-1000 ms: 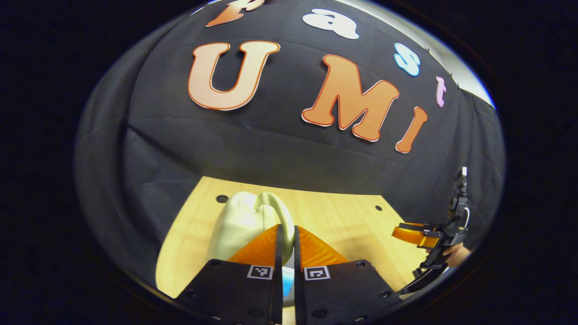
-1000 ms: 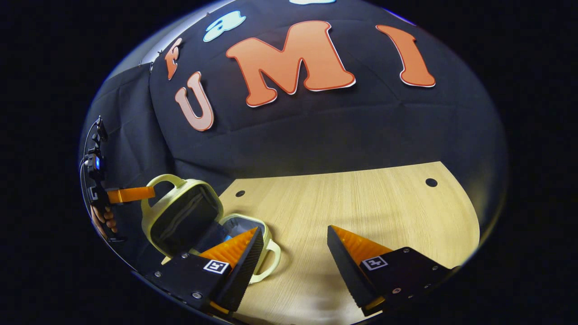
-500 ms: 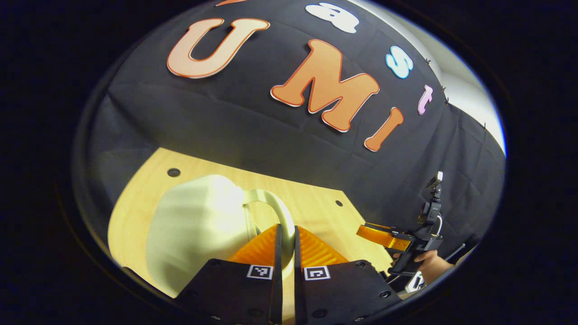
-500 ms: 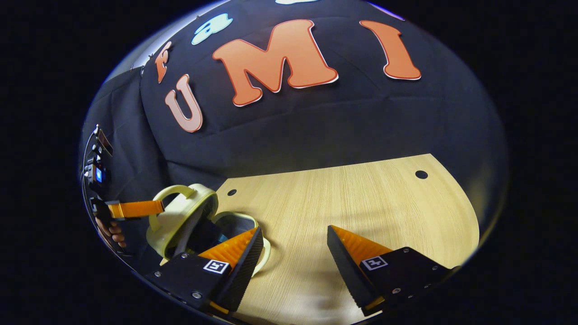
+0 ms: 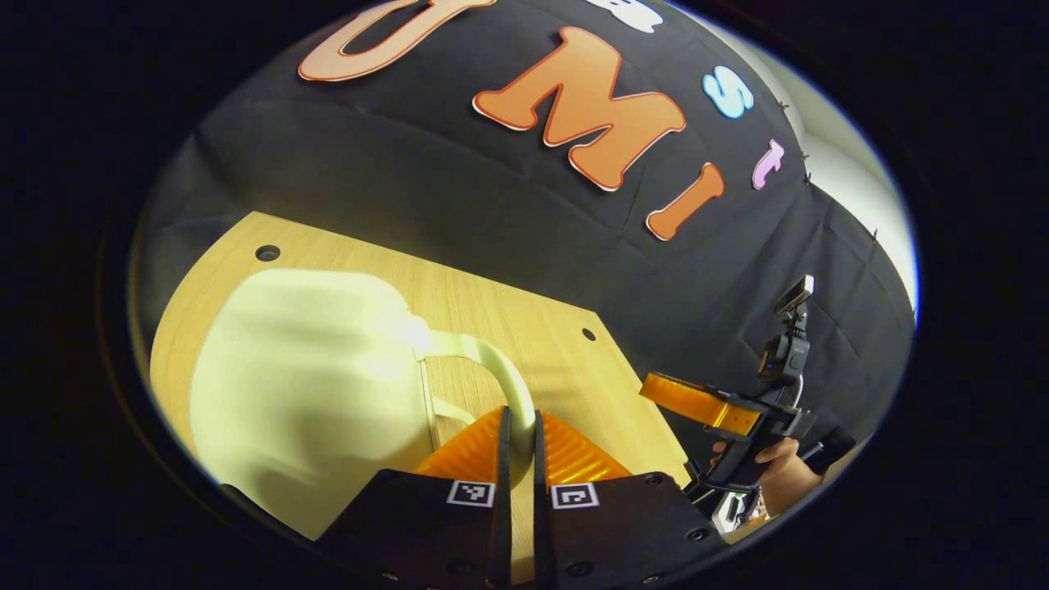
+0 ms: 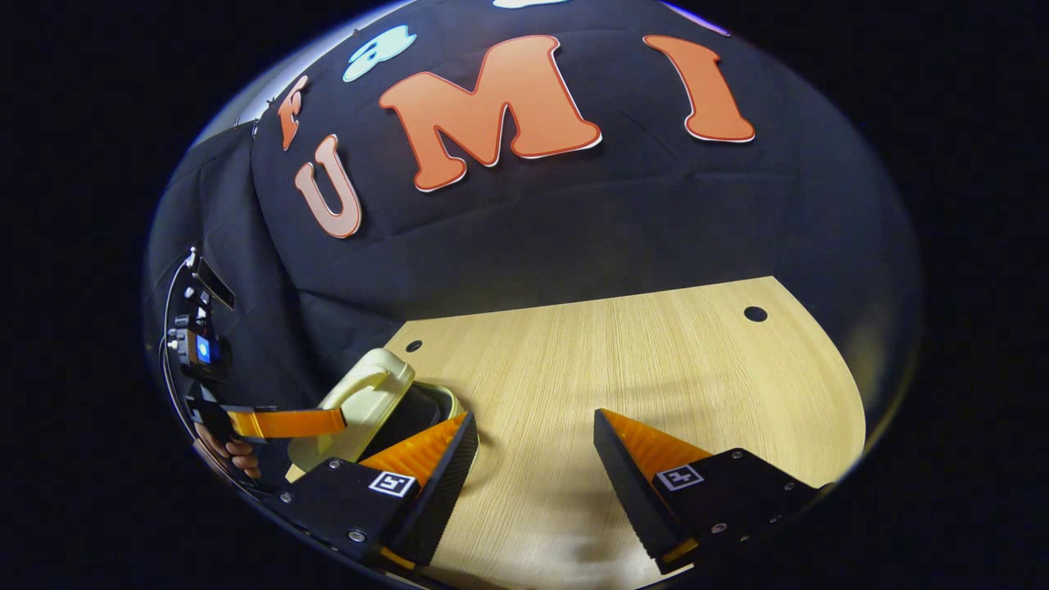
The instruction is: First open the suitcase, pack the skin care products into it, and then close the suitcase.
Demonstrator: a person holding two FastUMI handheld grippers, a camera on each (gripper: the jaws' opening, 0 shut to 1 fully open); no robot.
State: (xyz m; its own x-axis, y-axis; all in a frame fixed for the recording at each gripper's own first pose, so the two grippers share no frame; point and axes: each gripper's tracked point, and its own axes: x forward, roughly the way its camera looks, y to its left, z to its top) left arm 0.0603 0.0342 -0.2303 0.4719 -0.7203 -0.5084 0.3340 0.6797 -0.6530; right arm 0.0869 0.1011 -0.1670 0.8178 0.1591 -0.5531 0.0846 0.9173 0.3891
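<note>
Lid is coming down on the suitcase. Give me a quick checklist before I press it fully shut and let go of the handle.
1. Left gripper grip on the lid handle: ok, both fingers pinch the loop.
2. Lid fully down on the base: not ok, the right gripper view shows a dark gap at the suitcase rim.
3. Skin care products inside: cannot tell, the lid hides the interior.
4. Right gripper clear of the closing path: ok, open over the bare table, beside the case.
5. Anything caught at the seam: cannot tell.
</note>
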